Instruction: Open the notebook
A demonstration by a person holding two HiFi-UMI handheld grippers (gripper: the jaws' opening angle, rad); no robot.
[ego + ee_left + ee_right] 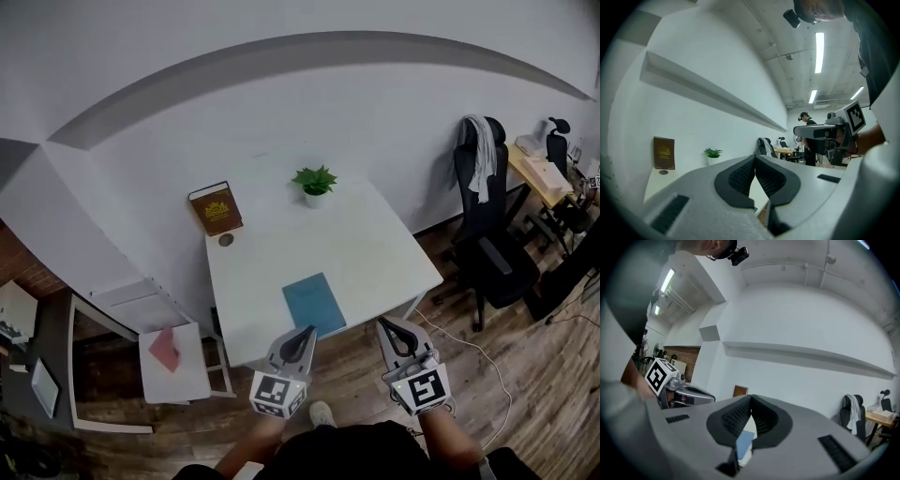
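Currently, notebook (314, 303) closed on table (281, 248), left hand-held gripper (307, 332), right hand-held gripper (383, 325), both closed, empty

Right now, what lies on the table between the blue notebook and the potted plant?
Nothing: the head view shows only bare white table between the blue notebook and the potted plant.

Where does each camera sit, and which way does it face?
Head view: on the person's head, steeply down at the table with the blue notebook, brown book and plant; the left gripper, right gripper and forearms show below.
Left gripper view: on the left gripper, level along its shut jaws; the right gripper shows at right.
Right gripper view: on the right gripper, level along its shut jaws; the left gripper shows at left.
Shared: both gripper views show the brown book.
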